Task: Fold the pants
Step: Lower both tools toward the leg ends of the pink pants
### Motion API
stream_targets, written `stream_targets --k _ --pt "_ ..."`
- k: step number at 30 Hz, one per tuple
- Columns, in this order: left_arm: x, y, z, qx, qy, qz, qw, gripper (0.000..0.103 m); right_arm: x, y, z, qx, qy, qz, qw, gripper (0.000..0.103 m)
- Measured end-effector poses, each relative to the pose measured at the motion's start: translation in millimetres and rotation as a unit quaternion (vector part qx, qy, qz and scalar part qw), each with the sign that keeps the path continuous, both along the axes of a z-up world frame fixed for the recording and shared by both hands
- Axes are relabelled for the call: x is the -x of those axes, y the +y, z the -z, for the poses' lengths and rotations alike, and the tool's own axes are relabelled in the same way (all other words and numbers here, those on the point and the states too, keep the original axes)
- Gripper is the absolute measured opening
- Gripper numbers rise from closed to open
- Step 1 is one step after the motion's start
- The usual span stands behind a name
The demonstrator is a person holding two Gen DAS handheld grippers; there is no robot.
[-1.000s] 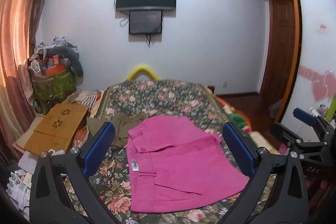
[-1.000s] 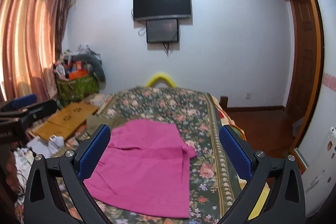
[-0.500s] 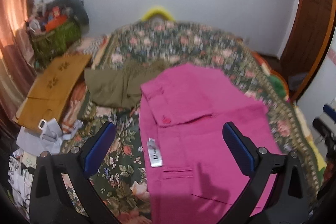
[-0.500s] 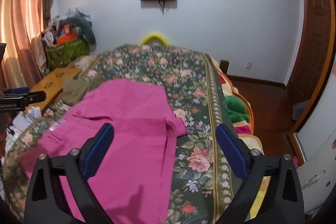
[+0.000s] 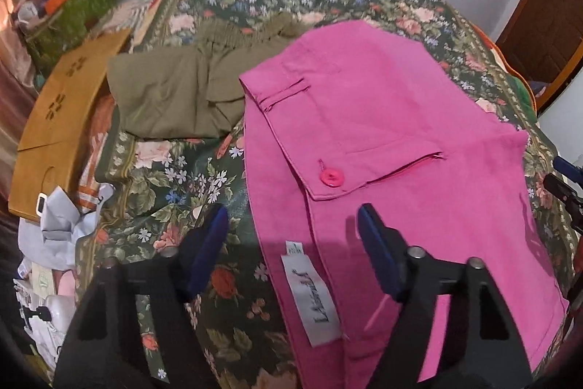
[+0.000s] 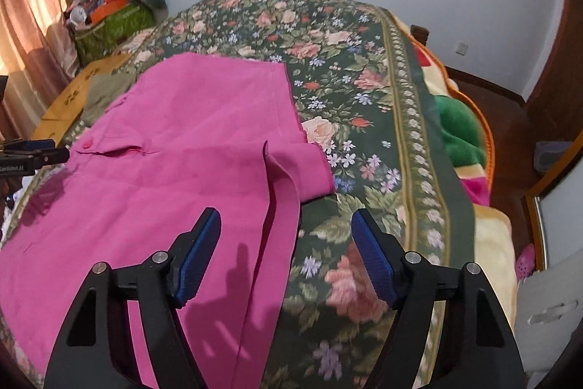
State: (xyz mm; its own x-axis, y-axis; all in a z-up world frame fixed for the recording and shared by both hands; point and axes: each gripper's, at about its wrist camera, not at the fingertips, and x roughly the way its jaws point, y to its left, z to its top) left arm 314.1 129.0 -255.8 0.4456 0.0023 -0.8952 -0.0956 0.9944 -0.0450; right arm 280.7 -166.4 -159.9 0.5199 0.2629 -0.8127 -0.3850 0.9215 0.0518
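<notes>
Pink pants (image 5: 393,141) lie spread flat on the floral bedspread (image 5: 175,185), waistband with a pink button (image 5: 331,178) and a white label (image 5: 317,287) on the left. My left gripper (image 5: 291,228) is open, low over the waistband's left edge. In the right wrist view the pants (image 6: 164,170) fill the left half. My right gripper (image 6: 286,236) is open, its jaws either side of the pants' right edge, just above it. Neither gripper holds anything.
Olive-green pants (image 5: 175,97) lie folded behind the pink ones. A wooden board (image 5: 62,119) and loose papers (image 5: 54,225) lie off the bed's left side. A cluttered green bag (image 6: 109,24) stands at back left. The bed's right edge (image 6: 488,141) drops to the floor.
Both grippers have tilted down and dropped close to the bed. Their jaws have narrowed but stay open. The pants have not moved.
</notes>
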Motion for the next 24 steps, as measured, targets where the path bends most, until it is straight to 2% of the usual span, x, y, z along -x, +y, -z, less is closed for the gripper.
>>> stream_targets --k 3,8,11,13,16,19,21,24 --pt "-8 -1 2 -0.006 0.012 0.020 0.9997 0.057 -14 2 4 0.000 0.003 -0.011 1.000 0.068" --pt "-15 -6 -10 -0.024 0.005 0.044 0.9987 0.056 -30 16 4 0.002 0.002 -0.041 0.999 0.060" --pt "-17 -9 -11 -0.003 0.009 0.052 0.9986 0.056 -41 24 9 0.005 0.008 -0.054 0.999 0.052" --pt "-19 -10 -4 0.029 0.024 0.058 0.9976 0.056 -47 29 16 0.007 0.019 -0.058 0.998 0.044" --pt "-22 -13 15 0.041 0.056 0.055 0.9961 0.044 -53 34 25 0.011 0.034 -0.059 0.998 0.040" --pt "-20 -15 24 0.048 0.062 0.049 0.9957 0.044 -57 35 31 0.000 0.053 -0.058 0.997 0.030" --pt "-18 -15 24 0.055 0.063 0.045 0.9955 0.041 -58 35 34 -0.009 0.062 -0.060 0.996 0.023" --pt "-16 -16 23 0.067 0.064 0.051 0.9944 0.022 -58 36 40 -0.015 0.071 -0.061 0.996 0.017"
